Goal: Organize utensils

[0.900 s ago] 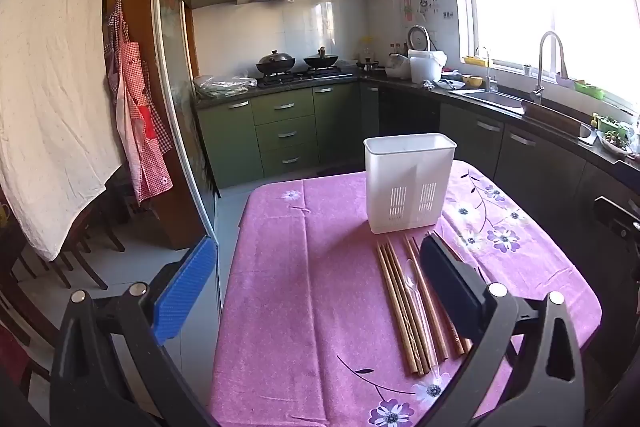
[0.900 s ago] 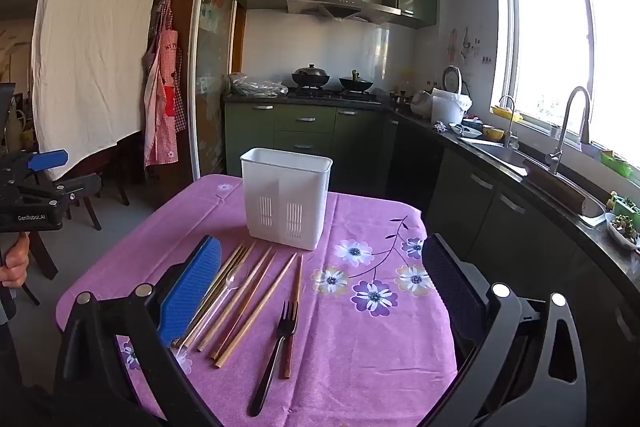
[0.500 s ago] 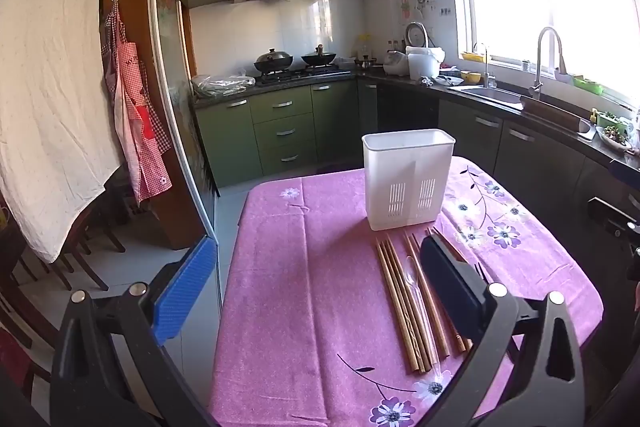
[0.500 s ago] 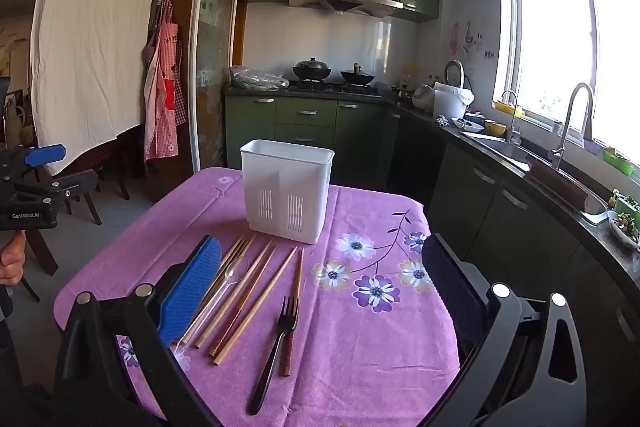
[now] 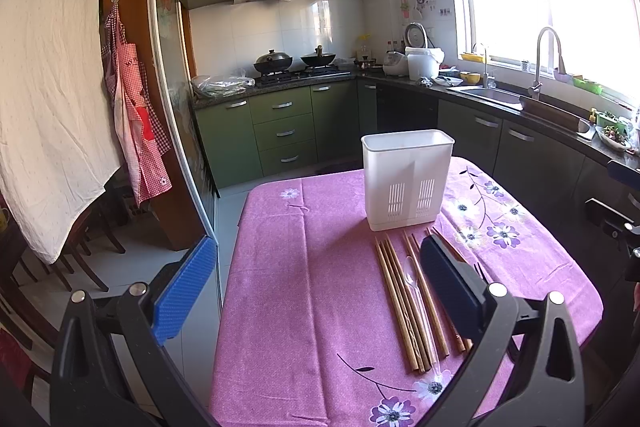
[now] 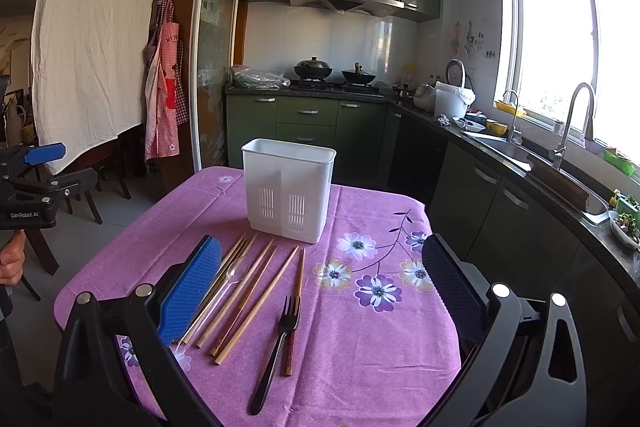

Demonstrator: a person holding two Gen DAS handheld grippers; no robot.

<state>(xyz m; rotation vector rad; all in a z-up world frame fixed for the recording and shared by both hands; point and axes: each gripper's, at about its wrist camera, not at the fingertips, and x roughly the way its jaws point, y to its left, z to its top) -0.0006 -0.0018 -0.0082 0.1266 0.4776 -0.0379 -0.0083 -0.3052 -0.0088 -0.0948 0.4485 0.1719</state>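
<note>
"GenRobot.AI" is printed on the left tongs (image 6: 38,183) body.

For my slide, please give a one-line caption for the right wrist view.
Open right gripper above chopsticks, black fork and clear spoon before an empty-looking white holder.

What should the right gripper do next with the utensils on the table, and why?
Probably lower the right gripper onto the black fork: its jaws are open and empty, the fork lies nearest between them, and the white holder stands empty-looking just beyond.
</note>
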